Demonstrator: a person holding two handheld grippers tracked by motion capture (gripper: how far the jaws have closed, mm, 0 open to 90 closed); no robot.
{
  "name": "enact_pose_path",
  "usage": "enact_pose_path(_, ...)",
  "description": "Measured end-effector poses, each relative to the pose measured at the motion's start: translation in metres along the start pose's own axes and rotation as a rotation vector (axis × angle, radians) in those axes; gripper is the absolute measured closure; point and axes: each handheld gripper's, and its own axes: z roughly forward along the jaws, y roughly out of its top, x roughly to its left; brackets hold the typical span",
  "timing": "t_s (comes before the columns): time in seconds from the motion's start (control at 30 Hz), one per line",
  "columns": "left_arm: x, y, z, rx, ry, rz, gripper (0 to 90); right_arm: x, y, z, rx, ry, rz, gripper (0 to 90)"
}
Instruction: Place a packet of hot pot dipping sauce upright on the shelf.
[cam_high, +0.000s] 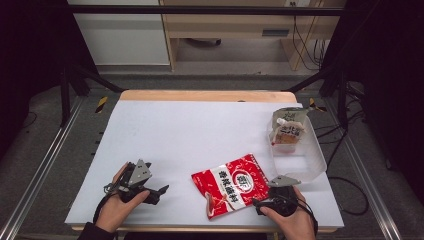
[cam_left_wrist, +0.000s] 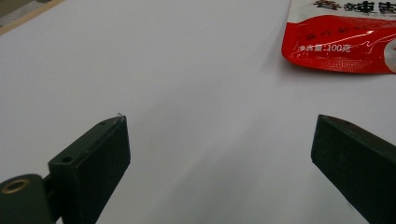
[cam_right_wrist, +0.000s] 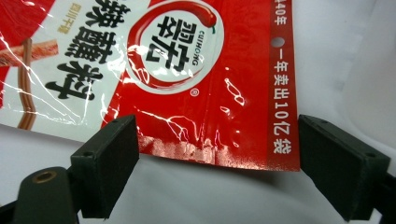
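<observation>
**Red snack pouch flat on the table, both grippers spread wide**

So here's the setup from the high view: a white table (cam_high: 200, 135) with a red snack pouch (cam_high: 230, 186) lying flat on it, down around 5 o'clock from the table's middle, tilted a bit so its long side runs diagonally. It's got white Chinese lettering and a round logo on the front.

The right gripper (cam_high: 265, 197) sits at about 3 to 4 o'clock of the pouch, right at its edge, held in the person's right hand (cam_high: 292, 220). In the right gripper view the jaws are released, spread well apart, and the pouch's edge sits between them, with the strip of white print and a small hang hole near the 3 o'clock jaw. Can't tell if either jaw is actually touching the foil, looks like it's just beside it.

The left gripper (cam_high: 155, 192) is over at 9 o'clock of the pouch, well apart from it, in the person's left hand (cam_high: 117, 207). Its jaws are released too, wide open over bare table, and in the left gripper view the pouch's corner shows up at 1 o'clock.

At 2 o'clock on the table there's a clear plastic tub (cam_high: 312, 162) with a couple of smaller packets (cam_high: 289, 129) leaning at its far end.
</observation>
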Motion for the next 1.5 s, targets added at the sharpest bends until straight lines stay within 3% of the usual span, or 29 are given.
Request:
enact_pose_path(0.2, 0.0, -0.001, 0.001, -0.009, -0.003, -0.017, 4.3, 0.004, 0.003, -0.007, -0.065, 0.027, 0.012, 23.1)
enact_pose_path(0.37, 0.0, -0.001, 0.001, -0.007, -0.001, -0.017, 4.3, 0.011, 0.005, -0.008, -0.066, 0.056, 0.012, 26.6)
enact_pose_path(0.5, 0.0, -0.001, 0.002, -0.005, -0.004, -0.019, 4.4, 0.01, 0.008, -0.008, -0.073, 0.062, 0.017, 35.5)
enact_pose_path(0.6, -0.001, -0.001, 0.003, -0.004, -0.005, -0.015, 4.4, 0.008, 0.012, -0.011, -0.095, 0.08, 0.014, 48.9)
enact_pose_path(0.77, -0.002, 0.0, 0.003, 0.0, -0.014, -0.004, 4.4, 0.006, 0.02, -0.011, -0.085, 0.084, -0.029, 73.9)
enact_pose_path(0.87, -0.001, 0.0, 0.003, 0.01, -0.017, 0.007, 4.7, 0.005, 0.025, -0.012, -0.083, 0.095, -0.041, 84.0)
enact_pose_path(0.93, -0.002, 0.0, 0.003, -0.002, -0.022, -0.007, 4.7, 0.004, 0.029, -0.012, -0.088, 0.097, -0.06, 89.1)
enact_pose_path(1.1, -0.001, 0.002, 0.002, -0.004, -0.043, 0.001, 4.7, 0.006, 0.049, -0.013, -0.075, 0.098, -0.114, 90.0)
enact_pose_path(1.23, 0.002, 0.008, 0.002, 0.001, -0.049, 0.009, 5.2, 0.006, 0.073, -0.014, -0.072, 0.101, -0.19, 90.0)
enact_pose_path(1.5, 0.006, 0.03, 0.002, -0.003, -0.076, 0.056, 6.9, 0.011, 0.122, -0.016, -0.064, 0.153, -0.31, 90.0)
